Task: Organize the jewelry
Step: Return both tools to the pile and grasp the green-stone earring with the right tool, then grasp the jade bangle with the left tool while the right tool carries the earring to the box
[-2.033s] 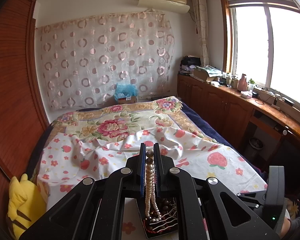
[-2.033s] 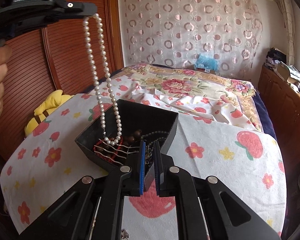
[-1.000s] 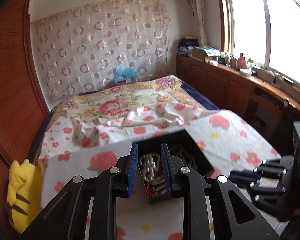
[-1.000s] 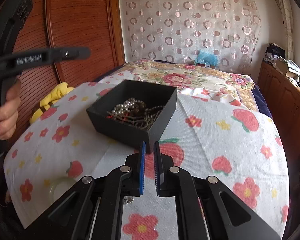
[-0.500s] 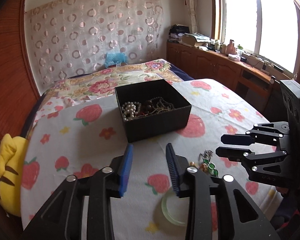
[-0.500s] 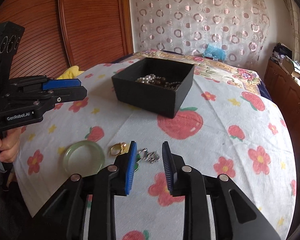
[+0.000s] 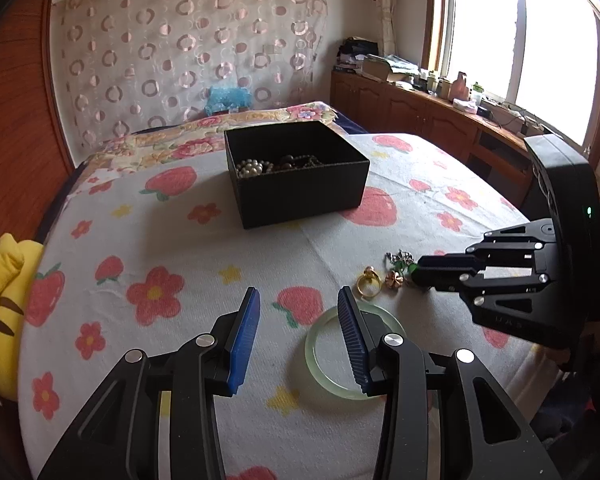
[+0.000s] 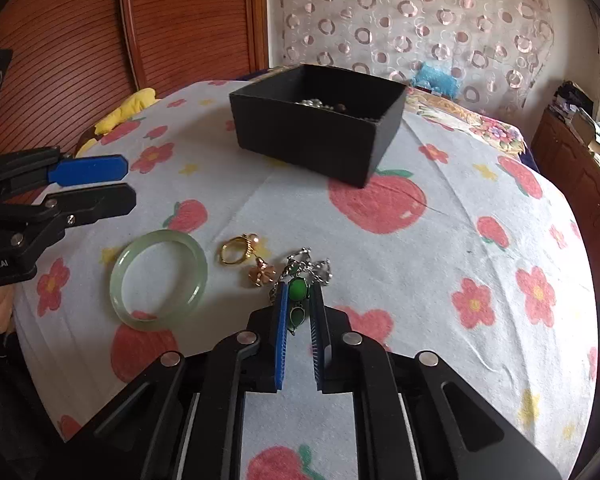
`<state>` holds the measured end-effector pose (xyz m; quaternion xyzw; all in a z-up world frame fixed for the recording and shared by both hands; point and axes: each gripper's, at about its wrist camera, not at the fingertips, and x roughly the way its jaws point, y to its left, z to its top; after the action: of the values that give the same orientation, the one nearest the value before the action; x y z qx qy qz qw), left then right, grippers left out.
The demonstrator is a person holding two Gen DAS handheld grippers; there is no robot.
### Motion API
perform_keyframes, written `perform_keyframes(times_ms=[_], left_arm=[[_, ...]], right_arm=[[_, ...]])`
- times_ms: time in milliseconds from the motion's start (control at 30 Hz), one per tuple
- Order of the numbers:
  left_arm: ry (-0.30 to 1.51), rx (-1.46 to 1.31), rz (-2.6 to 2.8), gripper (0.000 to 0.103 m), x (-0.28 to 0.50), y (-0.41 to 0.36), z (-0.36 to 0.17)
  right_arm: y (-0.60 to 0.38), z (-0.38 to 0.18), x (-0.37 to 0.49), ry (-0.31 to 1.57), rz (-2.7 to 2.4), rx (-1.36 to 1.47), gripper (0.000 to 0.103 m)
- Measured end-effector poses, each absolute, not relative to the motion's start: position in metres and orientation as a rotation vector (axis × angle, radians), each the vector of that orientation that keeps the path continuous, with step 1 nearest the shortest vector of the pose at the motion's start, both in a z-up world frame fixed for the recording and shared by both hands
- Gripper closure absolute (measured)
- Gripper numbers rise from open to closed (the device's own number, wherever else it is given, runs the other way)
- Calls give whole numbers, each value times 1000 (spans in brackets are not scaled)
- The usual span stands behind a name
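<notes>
A black jewelry box [image 7: 296, 172] [image 8: 318, 120] holds pearls [image 7: 250, 167] and dark bead strings. On the cloth lie a pale green jade bangle [image 8: 158, 278] [image 7: 328, 354], a gold ring [image 8: 236, 252] [image 7: 367, 283], a rose-gold flower piece [image 8: 260, 274] and a silver chain with green stones [image 8: 298, 288]. My right gripper [image 8: 299, 298] is low on the cloth, its jaws narrowly apart around the green stones. My left gripper [image 7: 296, 304] is open and empty just left of the bangle.
The table wears a white cloth with strawberries and flowers [image 8: 440, 240]. A yellow plush toy [image 7: 0, 300] lies at the left edge. A bed [image 7: 220, 128] is behind the table, and wooden cabinets [image 7: 420, 120] run under the window at right.
The left gripper dropped the pearl necklace into the box, opened and drew back low beside the bangle. The right gripper opened, moved down and is narrowing around the green-stone chain.
</notes>
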<state>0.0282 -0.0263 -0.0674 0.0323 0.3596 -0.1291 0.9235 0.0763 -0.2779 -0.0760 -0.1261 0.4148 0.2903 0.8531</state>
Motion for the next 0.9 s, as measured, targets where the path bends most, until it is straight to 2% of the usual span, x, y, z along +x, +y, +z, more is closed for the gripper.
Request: perform_keyframes(times_ms=[100, 167, 267, 400, 500, 700, 900], left_arm=[[753, 68, -271, 63, 28, -29, -73], [763, 72, -275, 57, 28, -31, -76], [774, 79, -290, 56, 27, -35, -79], [782, 92, -314, 44, 24, -43, -83], [795, 104, -321, 40, 24, -48, -86], [818, 130, -324, 33, 26, -57, -89], [840, 143, -326, 31, 28, -62, -94]], right_arm=[[-285, -78, 75, 870, 605, -253, 91], [-286, -78, 76, 867, 603, -253, 91], [-287, -79, 76, 867, 603, -251, 91], [-291, -79, 78, 876, 619, -215, 91], [-292, -78, 78, 877, 621, -212, 91], [-293, -78, 79, 873, 615, -224, 91], [-292, -78, 79, 873, 615, -223, 91]])
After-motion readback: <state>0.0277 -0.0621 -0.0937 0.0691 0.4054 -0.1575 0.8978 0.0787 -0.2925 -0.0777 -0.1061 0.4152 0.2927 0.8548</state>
